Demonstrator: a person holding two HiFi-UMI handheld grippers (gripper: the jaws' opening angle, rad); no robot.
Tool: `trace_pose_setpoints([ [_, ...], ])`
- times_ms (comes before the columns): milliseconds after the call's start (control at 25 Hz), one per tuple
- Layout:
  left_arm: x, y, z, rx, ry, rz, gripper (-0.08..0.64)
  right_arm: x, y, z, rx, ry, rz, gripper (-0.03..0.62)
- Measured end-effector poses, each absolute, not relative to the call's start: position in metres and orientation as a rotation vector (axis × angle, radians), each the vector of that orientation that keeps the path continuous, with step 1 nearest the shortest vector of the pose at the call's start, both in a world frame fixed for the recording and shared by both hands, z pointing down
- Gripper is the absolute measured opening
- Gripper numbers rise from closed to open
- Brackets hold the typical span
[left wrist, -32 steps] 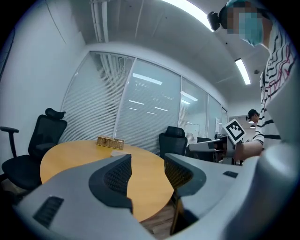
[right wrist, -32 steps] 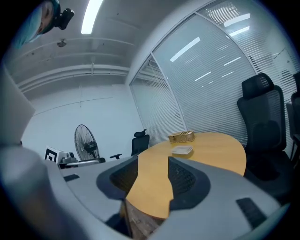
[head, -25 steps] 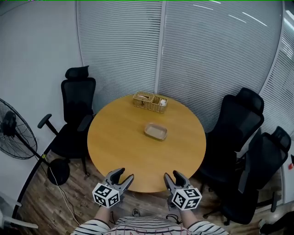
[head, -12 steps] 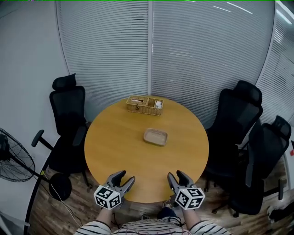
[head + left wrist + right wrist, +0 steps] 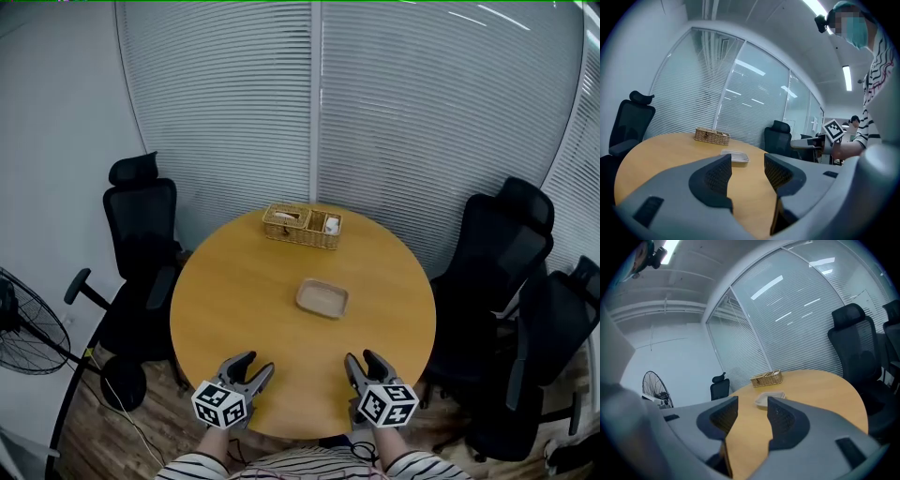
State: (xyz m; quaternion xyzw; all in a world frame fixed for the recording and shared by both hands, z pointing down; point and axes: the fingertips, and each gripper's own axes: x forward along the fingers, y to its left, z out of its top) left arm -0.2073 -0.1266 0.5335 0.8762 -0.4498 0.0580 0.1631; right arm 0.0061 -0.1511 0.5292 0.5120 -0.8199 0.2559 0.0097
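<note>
Both grippers hover at the near edge of a round wooden table point(image 5: 244, 300). My left gripper point(image 5: 247, 367) is open and holds nothing; in its own view the left gripper point(image 5: 747, 173) has an empty gap between its jaws. My right gripper point(image 5: 365, 364) is open too, and the right gripper point(image 5: 753, 416) looks across the tabletop. A shallow beige tray point(image 5: 322, 298) lies near the table's middle, also seen as the tray point(image 5: 735, 157) and the tray point(image 5: 769, 399). At the far side stands a wicker basket point(image 5: 302, 225), the same basket point(image 5: 712, 136) and basket point(image 5: 767, 378).
Black office chairs stand around the table: one chair point(image 5: 142, 234) at the left, one chair point(image 5: 502, 253) at the right, another chair point(image 5: 561, 328) further right. A floor fan point(image 5: 28, 323) stands at the far left. Glass walls with blinds point(image 5: 375, 122) close the back.
I have stepped closer to the table: the tabletop, tray and basket fill more of both gripper views. Both grippers stay open and level at the near edge.
</note>
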Motion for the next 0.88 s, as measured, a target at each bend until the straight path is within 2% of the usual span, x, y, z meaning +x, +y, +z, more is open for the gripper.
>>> trace_pose_setpoints([
  [880,-0.173,-0.322,0.569,2.515,-1.234,0.328,0.196,0.023,-0.314,0.599,1.530,-2.456,0.896,0.193],
])
